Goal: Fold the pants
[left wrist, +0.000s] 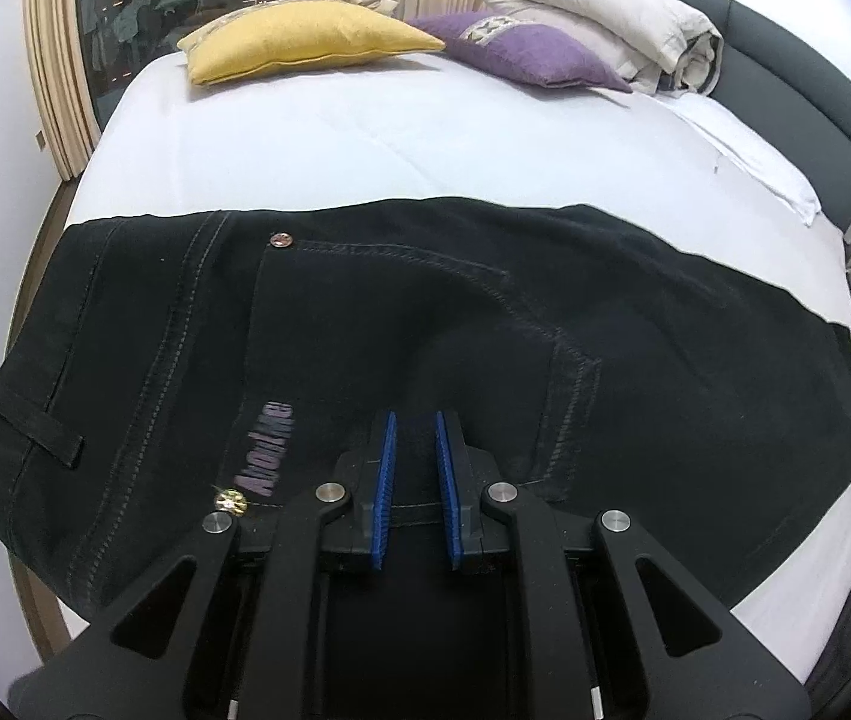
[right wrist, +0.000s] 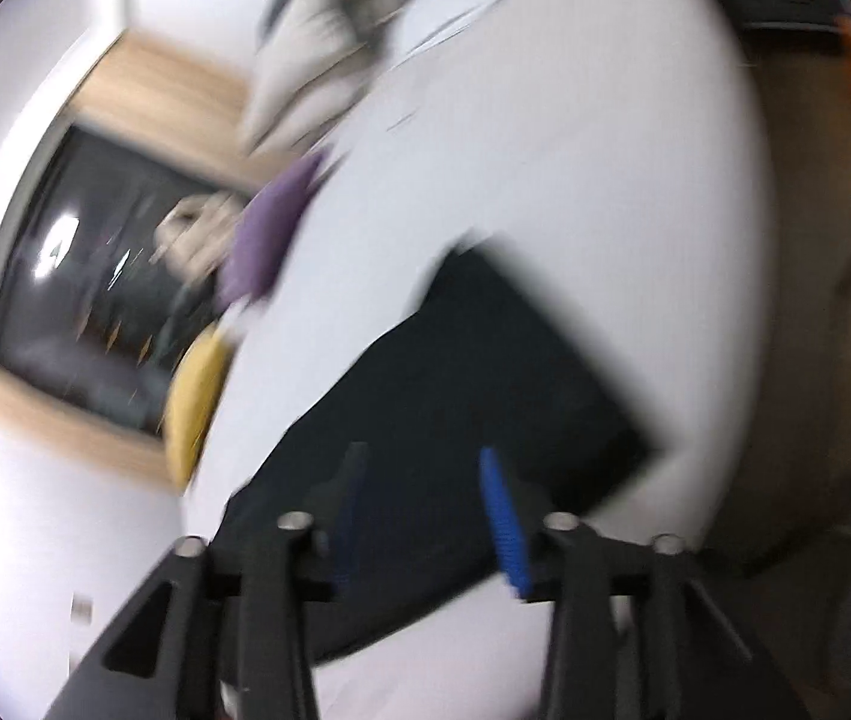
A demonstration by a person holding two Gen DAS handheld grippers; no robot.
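Note:
Black jeans (left wrist: pixel 365 312) lie folded across the near part of a white bed (left wrist: pixel 395 144), with a back pocket, a rivet and a purple logo facing up. My left gripper (left wrist: pixel 416 420) is at their near edge, its blue pads narrowly apart and closed on a fold of the dark cloth. The right wrist view is blurred and tilted. There my right gripper (right wrist: pixel 422 456) stands open above the jeans (right wrist: pixel 485 372), with nothing pressed between its blue pads (right wrist: pixel 500 516).
A yellow pillow (left wrist: pixel 305 39), a purple pillow (left wrist: pixel 521 51) and a rolled duvet (left wrist: pixel 605 18) sit at the far end of the bed. A dark headboard (left wrist: pixel 815 72) runs along the right. A curtain (left wrist: pixel 53 60) and a window are at the left.

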